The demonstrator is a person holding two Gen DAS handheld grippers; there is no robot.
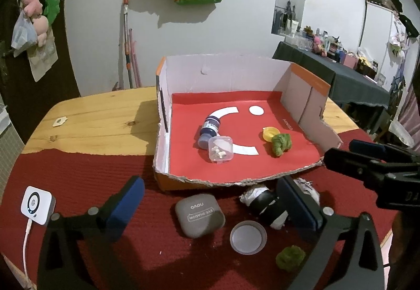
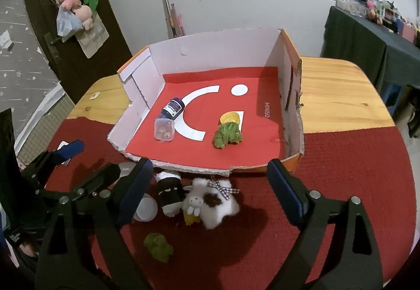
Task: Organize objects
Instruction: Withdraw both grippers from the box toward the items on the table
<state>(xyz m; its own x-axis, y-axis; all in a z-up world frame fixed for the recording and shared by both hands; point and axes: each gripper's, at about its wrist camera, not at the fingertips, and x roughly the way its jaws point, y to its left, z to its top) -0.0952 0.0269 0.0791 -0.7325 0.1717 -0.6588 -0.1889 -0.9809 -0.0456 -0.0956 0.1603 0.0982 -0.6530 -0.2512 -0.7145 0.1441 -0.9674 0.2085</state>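
The right gripper (image 2: pixel 210 195), spread wide and empty, hovers over the white plush (image 2: pixel 212 203), which lies between its fingers; the left gripper (image 1: pixel 210 200) is spread over the grey case (image 1: pixel 199 214).

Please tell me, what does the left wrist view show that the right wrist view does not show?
Only the left wrist view shows the grey eye shadow case in full and the white device with its cable. Only the right wrist view shows the white plush rabbit whole. Both show the cardboard box with the dark bottle and clear container inside, and both tools, left and right, open.
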